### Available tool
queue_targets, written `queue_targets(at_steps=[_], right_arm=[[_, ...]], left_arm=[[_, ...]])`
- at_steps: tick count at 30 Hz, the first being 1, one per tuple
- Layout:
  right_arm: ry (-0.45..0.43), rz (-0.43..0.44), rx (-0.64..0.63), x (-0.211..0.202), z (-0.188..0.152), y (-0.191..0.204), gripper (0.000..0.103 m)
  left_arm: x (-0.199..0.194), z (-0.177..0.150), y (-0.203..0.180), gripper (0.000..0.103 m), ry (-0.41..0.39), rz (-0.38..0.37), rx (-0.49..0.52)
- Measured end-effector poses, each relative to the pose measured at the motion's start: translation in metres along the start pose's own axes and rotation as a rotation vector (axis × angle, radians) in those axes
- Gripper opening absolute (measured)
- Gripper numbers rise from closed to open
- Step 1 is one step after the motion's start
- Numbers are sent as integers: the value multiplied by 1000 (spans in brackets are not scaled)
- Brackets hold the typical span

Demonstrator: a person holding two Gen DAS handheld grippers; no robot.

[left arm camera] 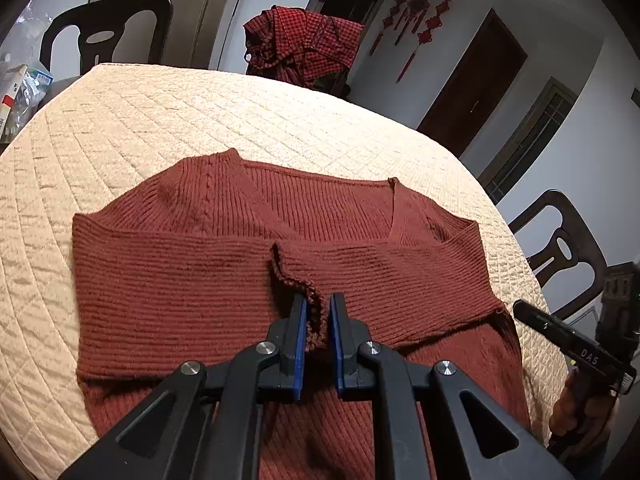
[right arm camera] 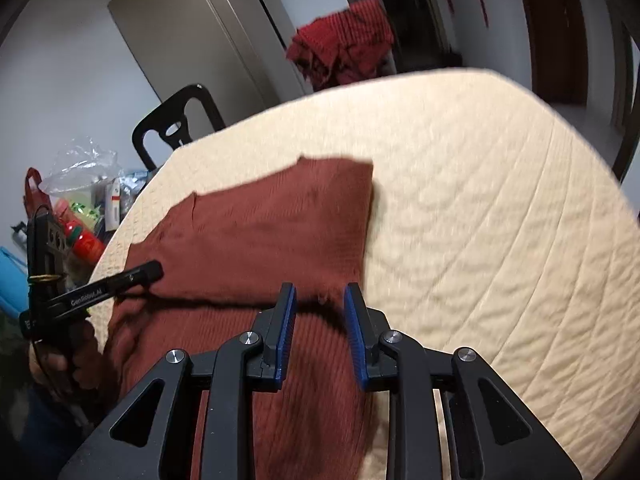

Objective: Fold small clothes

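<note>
Rust-red ribbed sweater is lying flat on the quilted cream table cover, neckline at 12 o'clock, both sleeves folded across the chest. The cuff of the sleeve coming from 3 o'clock is sitting between the left gripper's blue pads; fingers are standing narrow, and I cannot tell whether they are pinching the cuff or just flanking it.

In the right wrist view the right gripper is hovering with fingers apart over the sweater's edge at the folded sleeve, holding nothing; this view is motion-blurred. The left gripper is showing at 9 o'clock, tip over the sweater.

Writing: "DAS" is reading on the right gripper's body at 4 o'clock in the left view; "GenRobot.AI" on the left gripper's body in the right view.

Further out: dark chairs at 10 and 4 o'clock, a red checked cloth draped at 12 o'clock, red knot ornaments on the wall at 1 o'clock, and bags with packages at 9 o'clock in the right view.
</note>
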State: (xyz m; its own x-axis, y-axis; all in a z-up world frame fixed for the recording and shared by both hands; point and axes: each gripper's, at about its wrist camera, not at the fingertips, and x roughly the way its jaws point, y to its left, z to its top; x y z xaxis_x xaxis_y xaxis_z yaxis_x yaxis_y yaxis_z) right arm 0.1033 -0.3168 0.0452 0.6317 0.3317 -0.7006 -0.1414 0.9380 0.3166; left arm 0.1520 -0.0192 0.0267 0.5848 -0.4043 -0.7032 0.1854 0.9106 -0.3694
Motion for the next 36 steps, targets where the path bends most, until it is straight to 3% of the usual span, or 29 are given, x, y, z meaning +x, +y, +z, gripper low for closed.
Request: queue_targets(at_steps=[6, 7, 11, 15, 17, 20, 21, 24, 27, 30, 31, 32, 36], right_arm=[[117, -49, 16, 42, 8, -6, 29], [116, -46, 27, 43, 9, -9, 13], [74, -70, 54, 30, 11, -28, 9], [95, -62, 55, 29, 10, -34, 10], [91, -63, 34, 25, 11, -29, 19], [66, -58, 26, 17, 15, -30, 21], [62, -58, 29, 17, 17, -30, 21], [63, -48, 47, 25, 28, -36, 22], [73, -27, 58, 37, 40, -40, 22], [98, -20, 66, 53, 48, -43, 22], [101, -32, 56, 58, 50, -43, 19], [95, -47, 47, 61, 52, -42, 8], [67, -44, 67, 60, 56, -50, 8]], left_arm=[[7, 6, -13, 13, 11, -9, 41], [8, 7, -15, 13, 13, -14, 47], [5, 11, -25, 13, -6, -43, 72], [18, 9, -22, 13, 25, -14, 77], [21, 4, -14, 13, 42, -3, 58], [11, 2, -4, 13, 36, -21, 30], [9, 3, -1, 14, 38, -28, 17], [8, 11, 7, 30, 32, -15, -21], [17, 21, 2, 30, 52, -49, -27], [34, 24, -9, 29, 104, -22, 12], [35, 24, -14, 17, 97, -14, 34], [35, 24, -19, 10, 94, -8, 63], [19, 29, -37, 10, -1, -16, 133]])
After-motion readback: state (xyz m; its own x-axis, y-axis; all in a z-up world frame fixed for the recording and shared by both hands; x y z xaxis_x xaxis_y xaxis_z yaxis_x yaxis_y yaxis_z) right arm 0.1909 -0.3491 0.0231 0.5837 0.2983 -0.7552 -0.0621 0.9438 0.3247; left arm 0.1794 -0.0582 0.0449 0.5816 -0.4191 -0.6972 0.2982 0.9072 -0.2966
